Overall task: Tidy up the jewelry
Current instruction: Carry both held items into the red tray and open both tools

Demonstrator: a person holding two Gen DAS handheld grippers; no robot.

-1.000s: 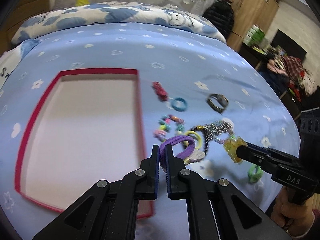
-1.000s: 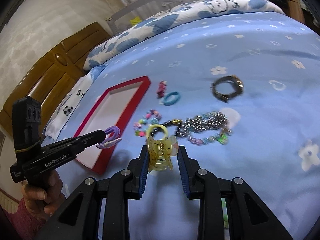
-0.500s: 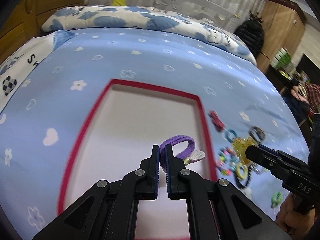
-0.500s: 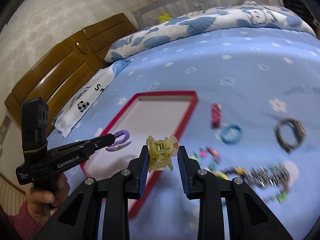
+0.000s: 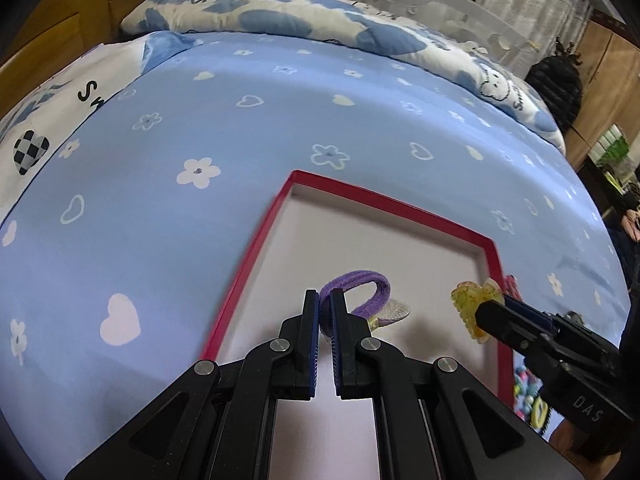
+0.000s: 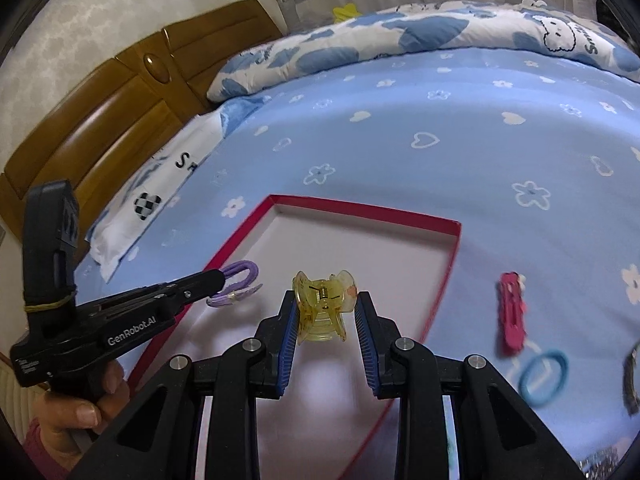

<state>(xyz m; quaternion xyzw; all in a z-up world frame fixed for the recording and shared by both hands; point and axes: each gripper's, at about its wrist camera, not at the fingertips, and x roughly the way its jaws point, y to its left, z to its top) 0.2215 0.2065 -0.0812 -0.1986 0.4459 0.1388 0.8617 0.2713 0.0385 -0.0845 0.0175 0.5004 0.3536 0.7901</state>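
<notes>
Nearest: left gripper (image 5: 325, 304), jaws pinched on purple hair tie (image 5: 360, 286), soft, light, best held by its band. Right gripper (image 6: 326, 312) clamps yellow claw clip (image 6: 323, 307), stiff, probably brittle plastic, by its sides. Both hang over red-rimmed tray (image 6: 362, 209). Beyond, on bedsheet (image 6: 400, 140): pink clip (image 6: 511, 312), blue ring (image 6: 544, 376).

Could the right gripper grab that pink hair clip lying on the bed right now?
Probably not yet: the right gripper is already shut on the yellow claw clip. The pink hair clip itself lies uncovered beside the red tray.
</notes>
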